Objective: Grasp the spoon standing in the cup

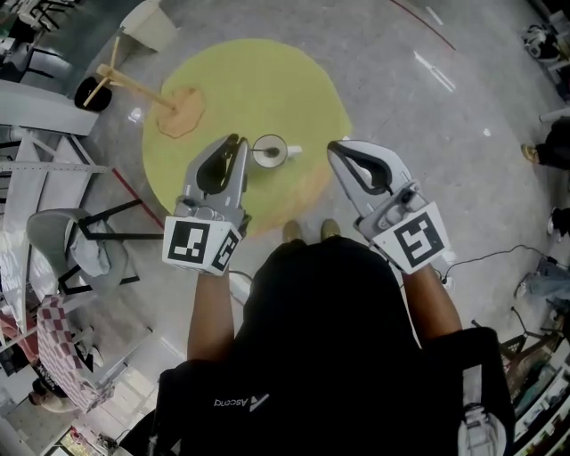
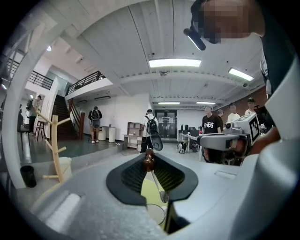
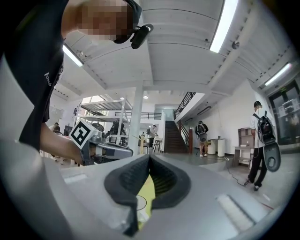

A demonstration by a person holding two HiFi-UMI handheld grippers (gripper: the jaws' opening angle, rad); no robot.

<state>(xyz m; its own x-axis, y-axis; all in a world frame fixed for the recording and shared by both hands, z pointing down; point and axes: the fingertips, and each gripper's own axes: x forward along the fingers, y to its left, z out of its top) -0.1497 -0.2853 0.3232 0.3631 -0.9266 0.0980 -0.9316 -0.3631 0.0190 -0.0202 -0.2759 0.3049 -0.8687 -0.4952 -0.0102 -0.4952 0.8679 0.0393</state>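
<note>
A small clear cup (image 1: 271, 160) stands on the round yellow table (image 1: 267, 80), near its front edge. The spoon (image 2: 156, 183) has a brown-tipped handle and a metal bowl, and it leans out of the cup (image 2: 157, 216) toward my left gripper. My left gripper (image 1: 239, 142) sits just left of the cup, its pads pinched on the brown handle tip (image 2: 149, 159). My right gripper (image 1: 336, 150) hovers to the right of the cup. Its jaws meet at the tips (image 3: 149, 157) with nothing between them.
An orange mat (image 1: 183, 111) lies on the table's left side under a wooden stand (image 1: 134, 85). A white bin (image 1: 147, 22) and a grey chair (image 1: 62, 236) stand on the floor to the left. Several people stand far off in the hall.
</note>
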